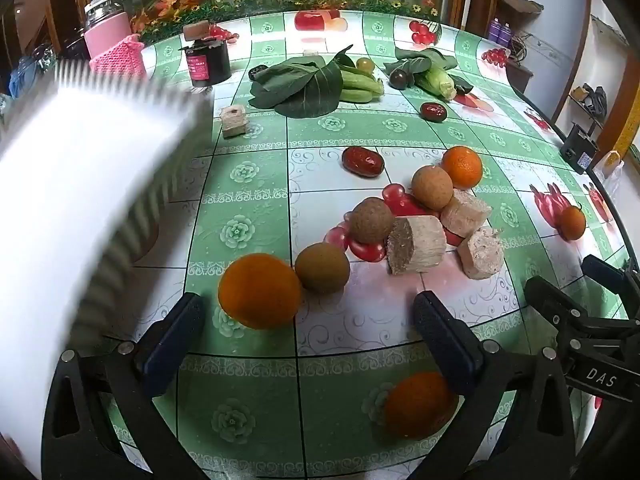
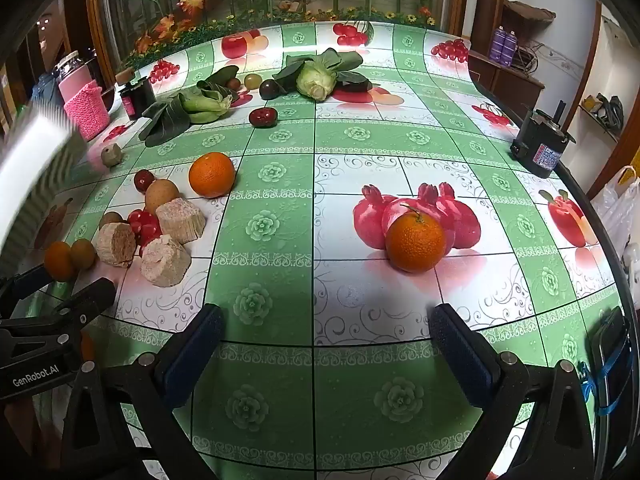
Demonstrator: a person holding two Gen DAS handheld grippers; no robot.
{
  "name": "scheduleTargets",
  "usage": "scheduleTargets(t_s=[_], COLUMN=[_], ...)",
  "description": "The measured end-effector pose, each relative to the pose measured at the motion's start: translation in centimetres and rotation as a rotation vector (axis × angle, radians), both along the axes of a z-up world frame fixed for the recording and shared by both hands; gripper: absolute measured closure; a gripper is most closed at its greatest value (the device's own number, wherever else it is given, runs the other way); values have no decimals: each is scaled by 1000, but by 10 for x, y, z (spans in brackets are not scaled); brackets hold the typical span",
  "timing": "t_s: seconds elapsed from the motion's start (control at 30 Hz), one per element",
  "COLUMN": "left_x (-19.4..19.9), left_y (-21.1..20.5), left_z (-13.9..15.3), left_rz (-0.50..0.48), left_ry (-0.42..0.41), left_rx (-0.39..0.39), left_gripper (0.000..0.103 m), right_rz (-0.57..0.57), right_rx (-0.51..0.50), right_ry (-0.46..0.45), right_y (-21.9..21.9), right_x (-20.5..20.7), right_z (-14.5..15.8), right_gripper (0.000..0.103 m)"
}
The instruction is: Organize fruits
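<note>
Task barely begun, by the look of it. Left claw [image 1: 306,334] and right claw [image 2: 326,338] both wide open, nothing gripped. Fruit loose on desk [image 2: 280,300]: oranges [image 1: 259,290] [image 2: 415,242], brown round fruits [image 1: 322,267], red dates [image 1: 363,161], mixed w/ cut stalk pieces [image 1: 416,244]. White ribbed container [image 1: 72,200] at left; contents can't tell. No sorting evident.

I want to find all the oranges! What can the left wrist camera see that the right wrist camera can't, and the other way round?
Only the left wrist view shows the round orange under the left hand-held gripper, by its finger. Only the right wrist view shows the black boxy motor at the table edge and the blue-strapped phone. Both show the orange resting on the printed pomegranates, the pale cut cane chunks and the leafy greens.
</note>
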State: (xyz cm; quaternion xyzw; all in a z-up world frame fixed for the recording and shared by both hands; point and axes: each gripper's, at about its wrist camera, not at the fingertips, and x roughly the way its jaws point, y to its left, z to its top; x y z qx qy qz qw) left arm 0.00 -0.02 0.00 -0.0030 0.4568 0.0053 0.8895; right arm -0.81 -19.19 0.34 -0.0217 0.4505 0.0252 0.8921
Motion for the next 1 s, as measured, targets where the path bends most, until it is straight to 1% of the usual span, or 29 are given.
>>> scheduleTargets(t_s=[0.87, 0.93, 1.0], left_x=[1, 2, 6], left_y=[-1, 1, 0], left_z=[-1, 1, 2], left_rz=[1, -51, -111], left_ry=[2, 43, 109], left_rx=[-5, -6, -5], left_gripper=[0, 0, 0], right_rz=[-4, -5, -33], right_rx=[-1, -2, -9], right_ry=[5, 14, 51], right_y=[1, 1, 0], right_x=[1, 1, 4], right_z=[0, 0, 2], right_gripper=[0, 0, 0])
